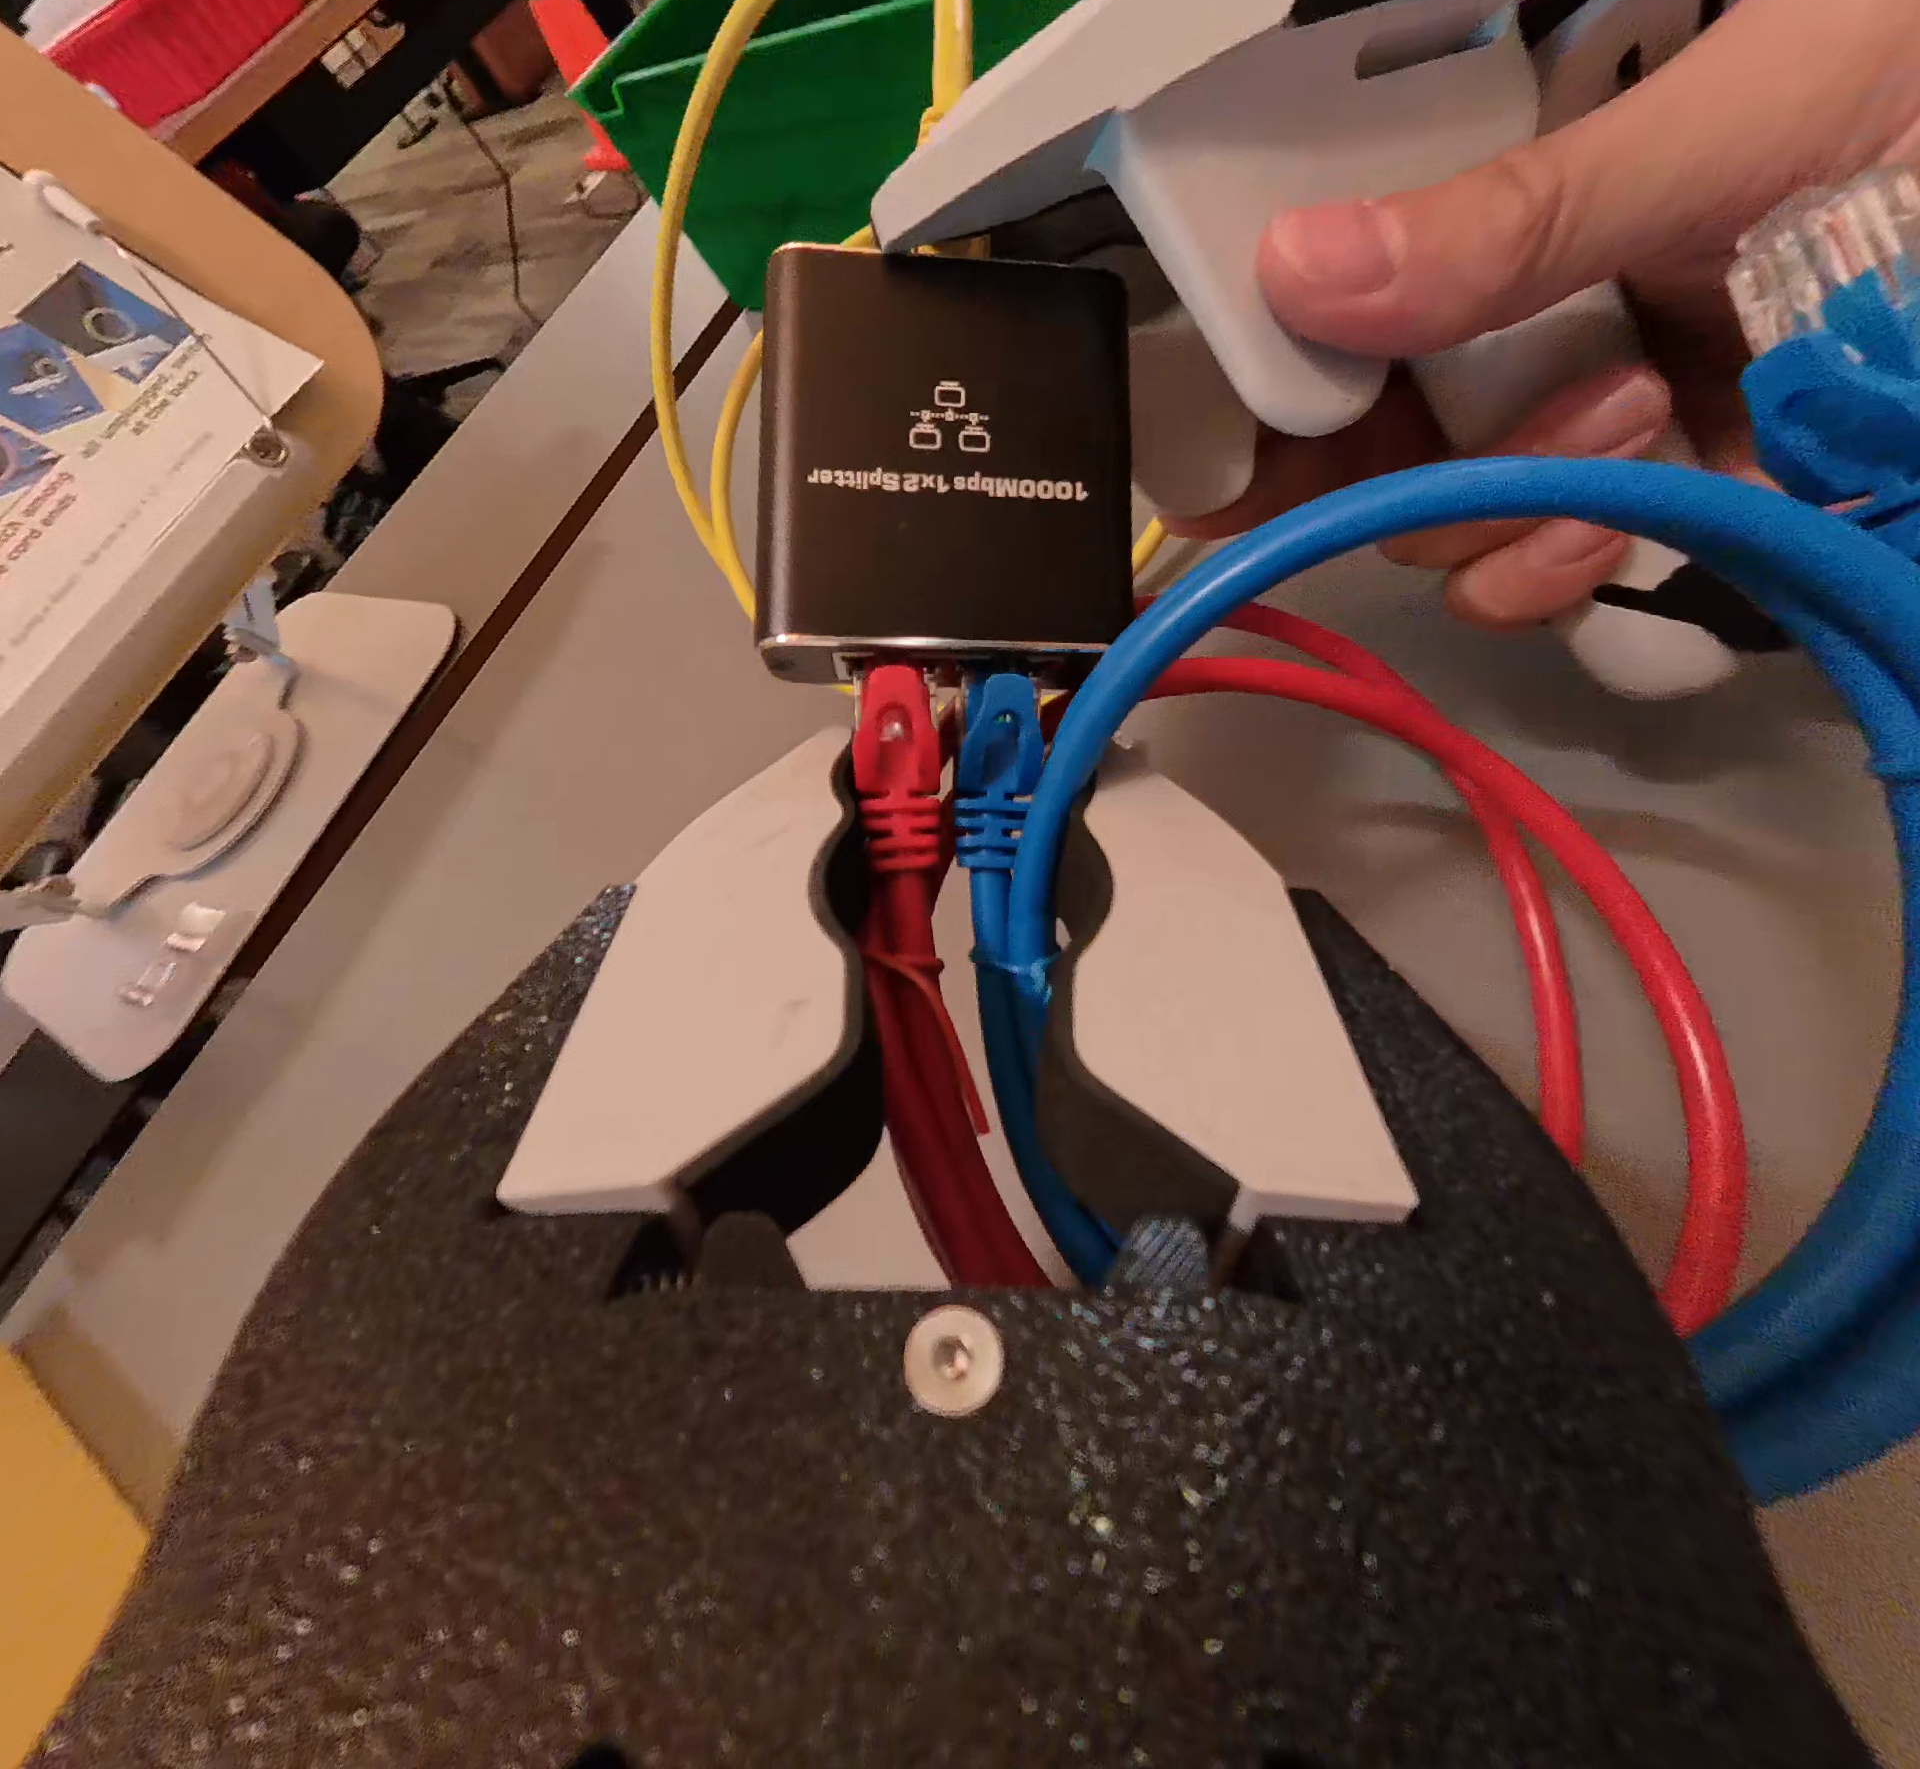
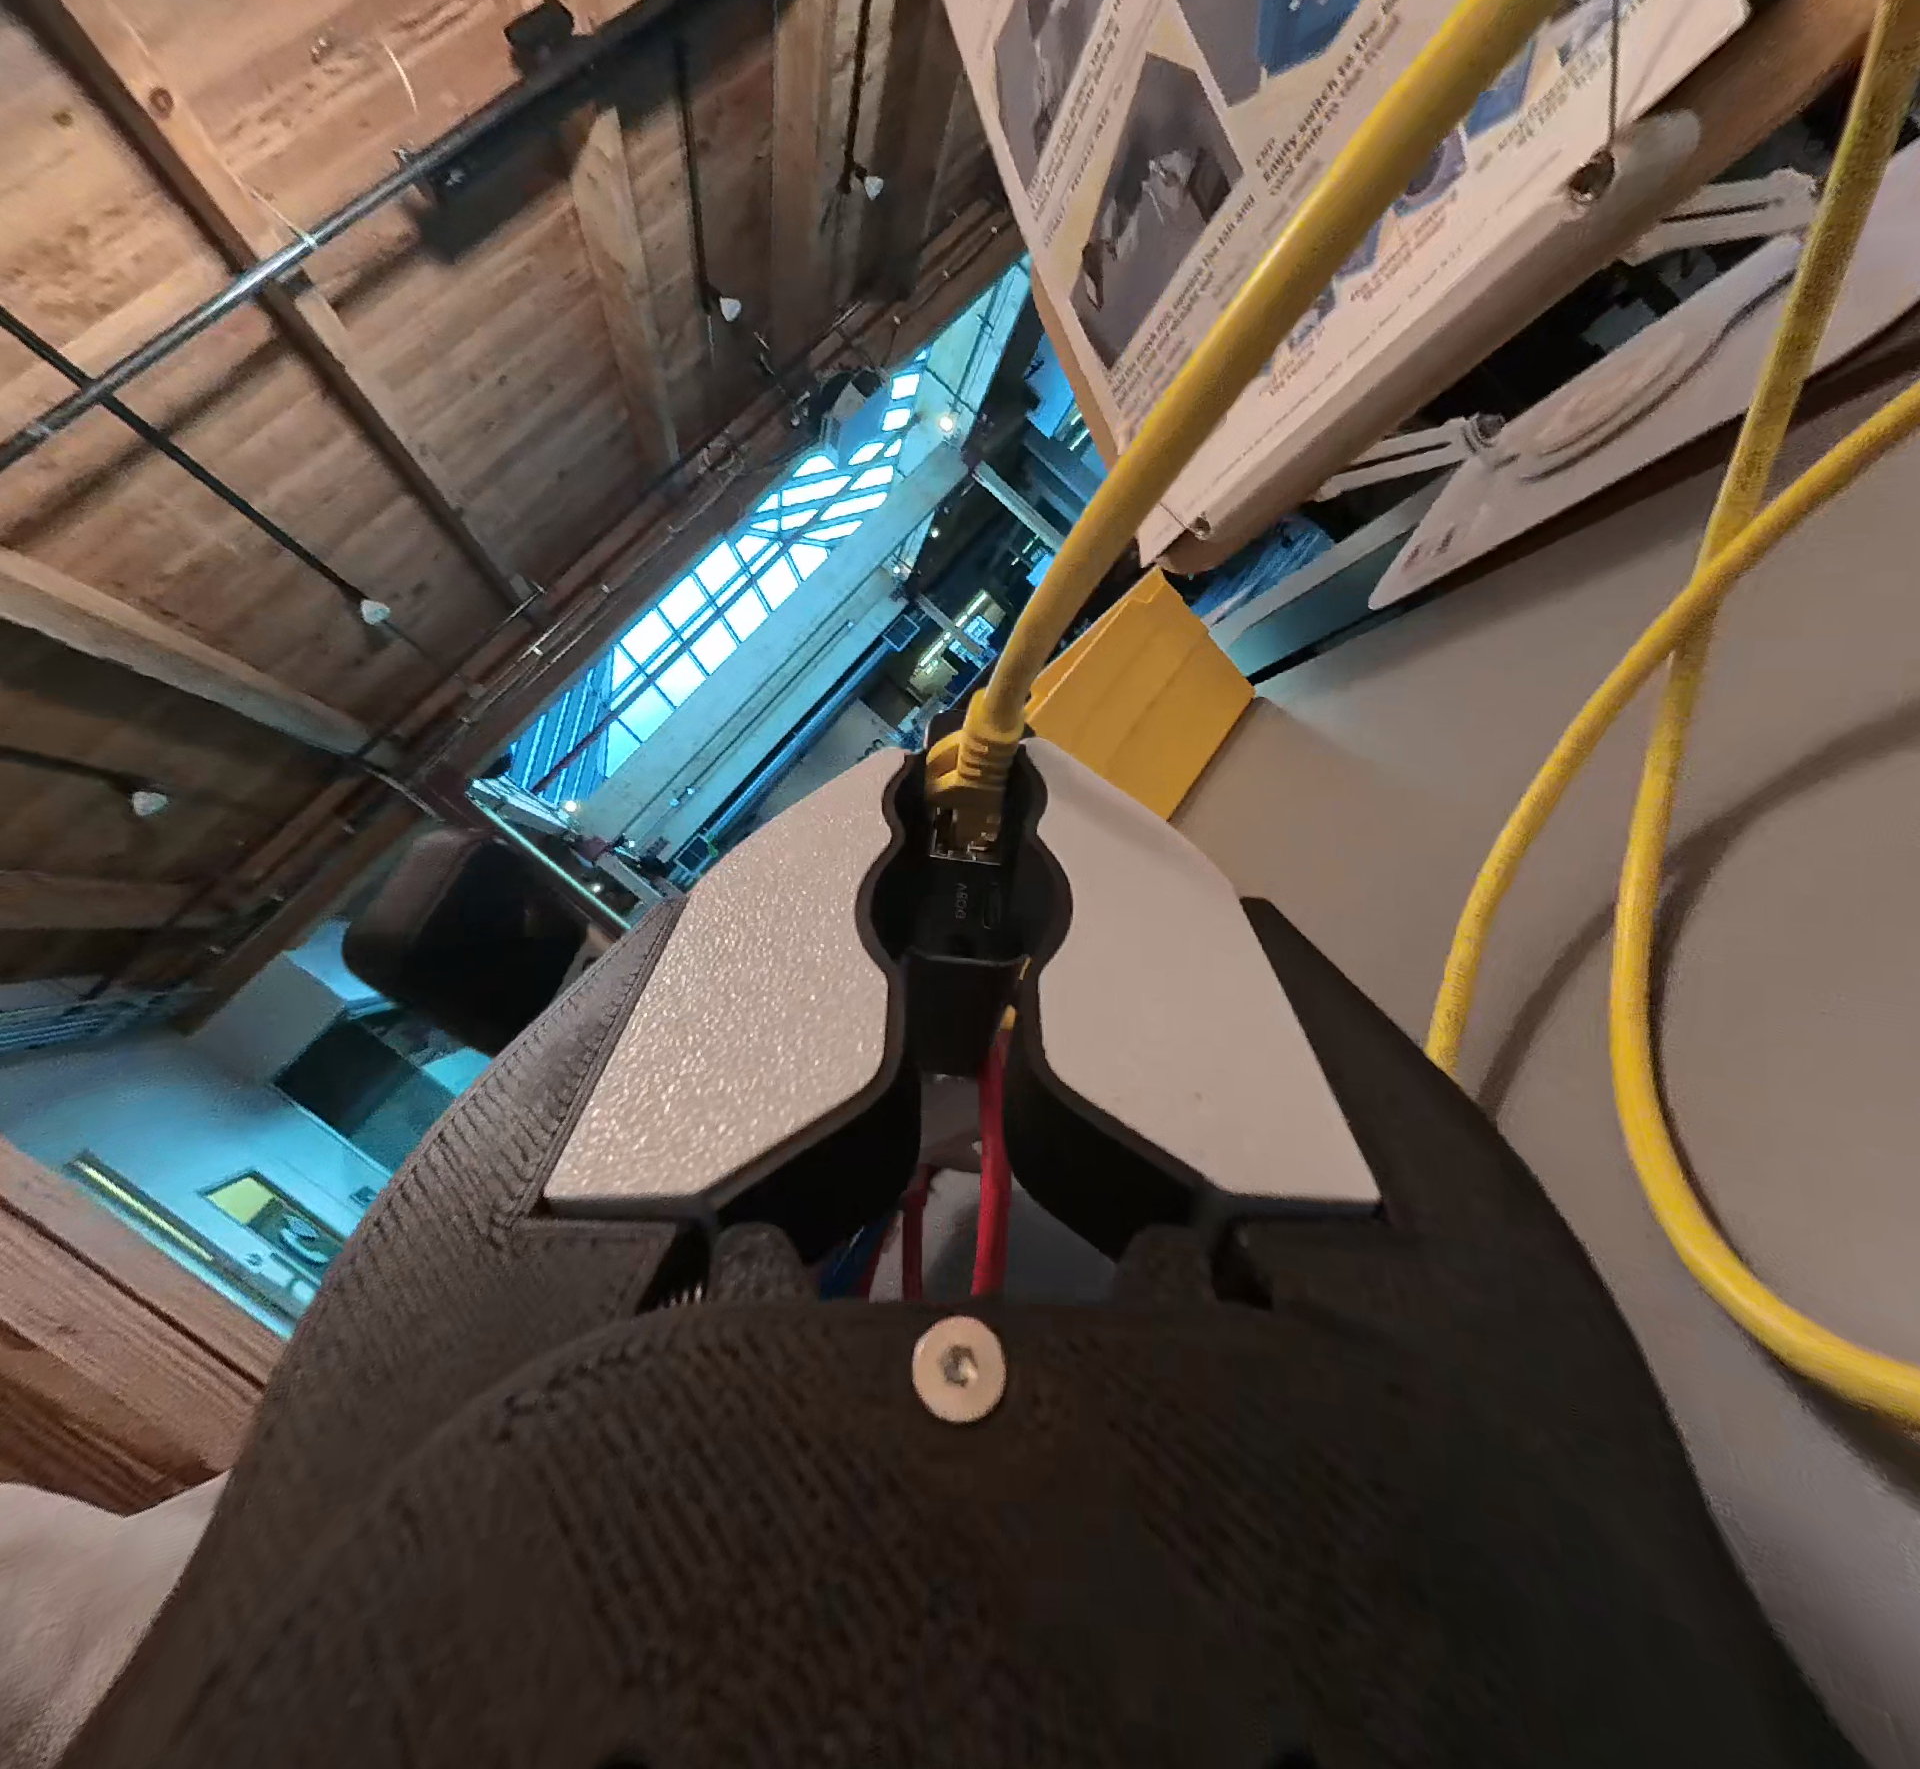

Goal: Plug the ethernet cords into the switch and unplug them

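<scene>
Left wrist view. Left gripper [image 1: 951,789]: grey fingers closed in around two moulded plugs, the red ethernet cord plug [image 1: 896,763] on its left and the blue ethernet cord plug [image 1: 997,769] on its right. Both plugs sit in the near face of the small black metal box-shaped switch [image 1: 940,462], straight ahead of the fingertips. The pads flank the two boots closely; whether they truly pinch them I cannot tell for certain, but it reads as a grasp on the pair. The switch's long axis runs in line with the gripper's fingers, so a pull straight back along that axis would draw the plugs out.

Looping off to the right of the left gripper: red cable and thicker blue cable, with a loose clear blue-cord connector [image 1: 1829,265] at the far right.

Beyond the switch, the right gripper [image 1: 935,239] comes in from the upper right, held by a person's hand [image 1: 1558,265].

Right wrist view. Right gripper [image 2: 961,888]: clenched on the black switch [image 2: 961,992], which lies between its fingers. The thin yellow ethernet cord [image 2: 1195,348] is plugged into the switch's far end, past the fingertips.

Judgement: left gripper is nearer the red/blue plugs; right braces the switch.
</scene>
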